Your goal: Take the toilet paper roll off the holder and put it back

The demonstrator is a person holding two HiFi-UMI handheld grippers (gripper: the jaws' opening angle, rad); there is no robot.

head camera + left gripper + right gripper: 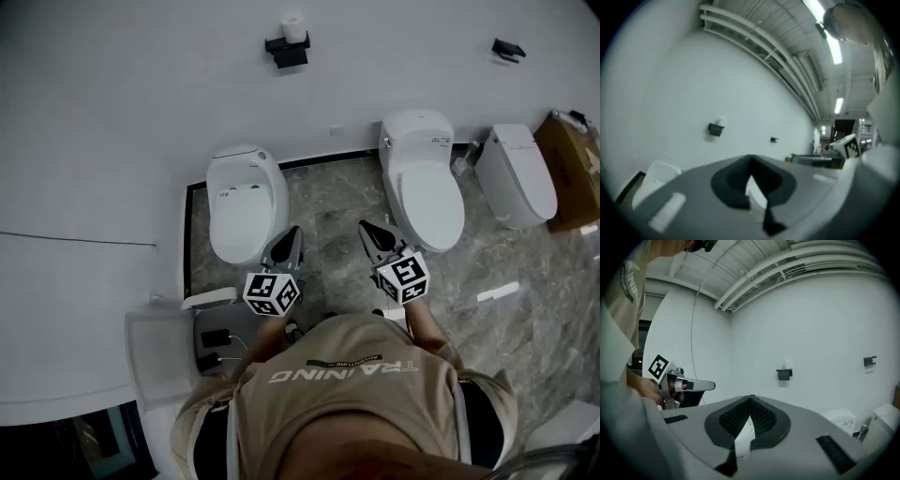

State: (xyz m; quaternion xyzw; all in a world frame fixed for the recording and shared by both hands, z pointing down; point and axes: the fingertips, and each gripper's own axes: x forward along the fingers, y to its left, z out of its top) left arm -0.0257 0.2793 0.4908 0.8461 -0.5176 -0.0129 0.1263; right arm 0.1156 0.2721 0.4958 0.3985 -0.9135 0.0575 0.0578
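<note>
White ceramic toilet (pixel 246 202) with its lid shut stands at the left, near the foot of the plain white wall (pixel 141 112). Just right of it the grey plastic left claw (pixel 290 236) is held about level, its jaws together with nothing between them. Far ahead on the wall the white toilet paper roll (pixel 293 26) sits on top of its black wall-mounted holder (pixel 287 51), well apart from both claws, so the reach has not begun. The grey right claw (pixel 369 231) rides near the left one, also closed and empty. A second white toilet (pixel 424 178) stands right of it, and further right a small black bracket (pixel 507 48) on the wall shows no roll.

The step in hand looks like the approach. It should go best through the gap between the two toilets, with one claw opened before it arrives. A light squeeze across the soft roll should avoid crushing it. How the roll seats on the holder is too small to tell, so ease it off slowly.
</note>
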